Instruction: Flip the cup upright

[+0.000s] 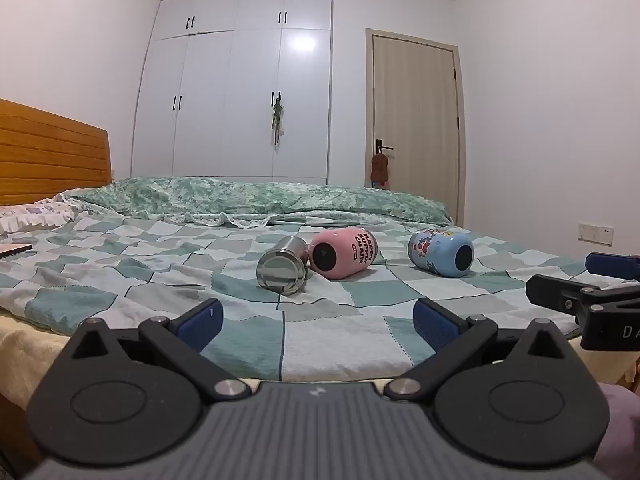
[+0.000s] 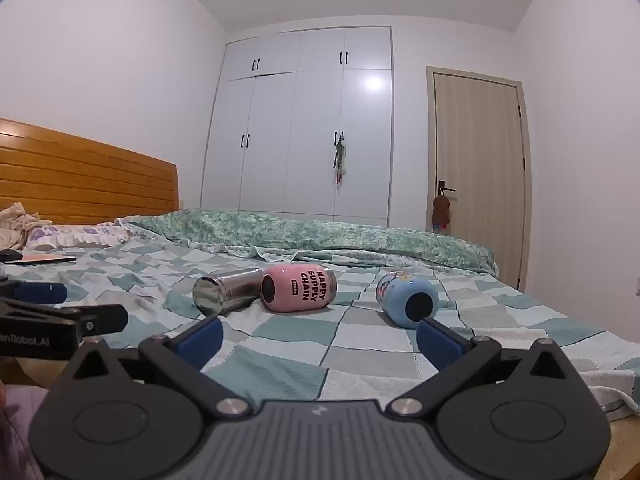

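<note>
Both of my hand-held grippers hang at the near edge of the bed [image 1: 120,280], jaws spread wide and holding nothing: the left hand-held gripper [image 1: 316,320] faces the steel cup [image 1: 282,266], and the right hand-held gripper [image 2: 320,338] has the blue cup [image 2: 408,300] just beyond its right finger. Three cups lie on their sides on the checked bedspread [image 2: 360,344], well ahead of me. The steel one rests against the pink cup [image 1: 344,252], the two touching or nearly so, while the blue one lies apart to the right. All show their flat bases towards me.

I judge these to be rigid, light when empty, and prone to roll on the soft quilt. Steel looks smooth and slippery, so I would close across the middle of the barrel, not near an end, squeezing firmly. Once upright, a cup may wobble on the yielding bedding.
</note>
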`<state>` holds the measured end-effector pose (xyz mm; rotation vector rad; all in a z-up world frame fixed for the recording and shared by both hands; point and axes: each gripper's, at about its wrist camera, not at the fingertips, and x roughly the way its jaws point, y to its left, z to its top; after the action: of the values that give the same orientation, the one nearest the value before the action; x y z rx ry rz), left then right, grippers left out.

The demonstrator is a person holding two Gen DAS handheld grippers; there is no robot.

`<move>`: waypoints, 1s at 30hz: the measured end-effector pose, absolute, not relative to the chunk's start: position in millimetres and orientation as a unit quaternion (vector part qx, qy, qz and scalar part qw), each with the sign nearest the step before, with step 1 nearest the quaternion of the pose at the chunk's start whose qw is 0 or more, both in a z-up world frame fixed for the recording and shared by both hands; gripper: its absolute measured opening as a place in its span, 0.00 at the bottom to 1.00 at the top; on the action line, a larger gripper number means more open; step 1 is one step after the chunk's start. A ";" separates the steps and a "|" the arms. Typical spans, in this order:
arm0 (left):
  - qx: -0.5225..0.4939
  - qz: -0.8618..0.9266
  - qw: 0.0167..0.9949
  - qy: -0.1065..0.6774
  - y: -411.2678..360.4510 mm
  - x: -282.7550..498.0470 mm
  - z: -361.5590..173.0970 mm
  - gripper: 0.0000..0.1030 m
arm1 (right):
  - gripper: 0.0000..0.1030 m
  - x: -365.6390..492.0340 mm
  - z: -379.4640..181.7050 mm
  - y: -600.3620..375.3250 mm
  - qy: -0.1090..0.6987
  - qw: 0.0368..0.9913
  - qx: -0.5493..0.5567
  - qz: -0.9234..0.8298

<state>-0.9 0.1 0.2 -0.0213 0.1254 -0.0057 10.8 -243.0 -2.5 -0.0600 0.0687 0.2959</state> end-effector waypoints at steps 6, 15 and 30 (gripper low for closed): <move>-0.009 -0.002 0.998 0.065 -0.6 0.5 -0.2 1.00 | 1.00 10.8 -2.6 -242.9 0.033 0.988 -0.029 0.147; -0.012 -0.003 0.998 0.063 0.5 -0.8 1.1 1.00 | 1.00 10.7 -2.6 -243.0 0.032 0.988 -0.029 0.148; -0.012 -0.002 0.998 0.062 -2.3 -4.0 3.0 1.00 | 1.00 10.5 -2.8 -242.9 0.031 0.988 -0.029 0.147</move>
<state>-4.0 -2.3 3.0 -0.0248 0.1246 -0.0048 10.5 -242.9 -2.8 -0.0588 0.0628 0.2959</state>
